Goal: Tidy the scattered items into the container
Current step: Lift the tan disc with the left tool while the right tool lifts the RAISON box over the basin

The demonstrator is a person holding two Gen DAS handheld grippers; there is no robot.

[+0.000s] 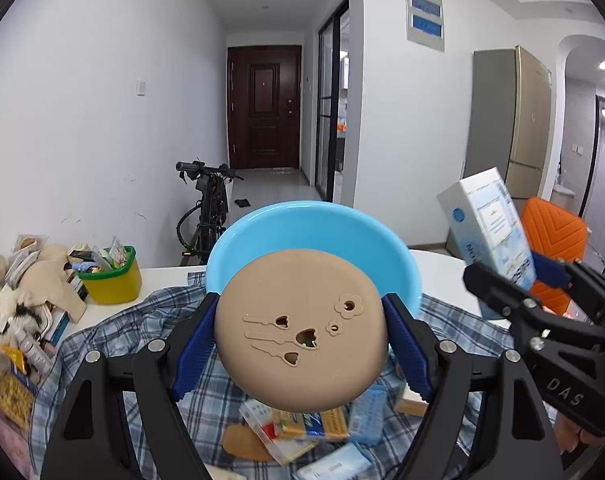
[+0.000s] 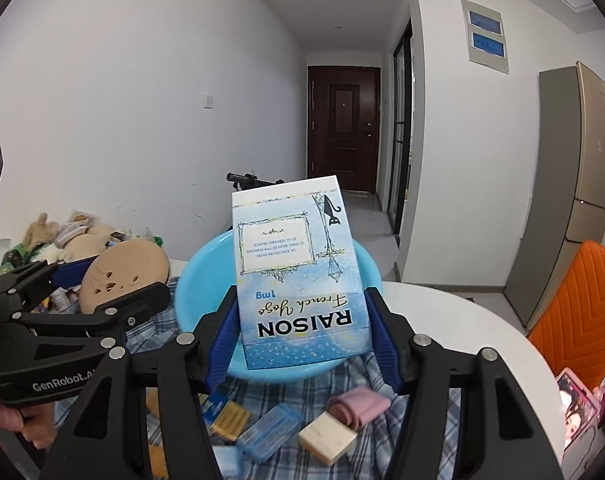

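Two loaded tools just before basin [image 1: 314, 220] rim.

The basin [image 2: 206, 280] sits on the cloth [image 1: 114, 332] on the table [image 2: 462, 328]. Before the basin, small boxes [image 2: 268, 432] lie on the cloth. Left of the basin stands a tub [image 1: 110, 284].

The blue box [image 2: 302, 276] reads "RAISON French Yogo 1mg"; left tool [image 2: 98, 280] reads "GenRobot.A".
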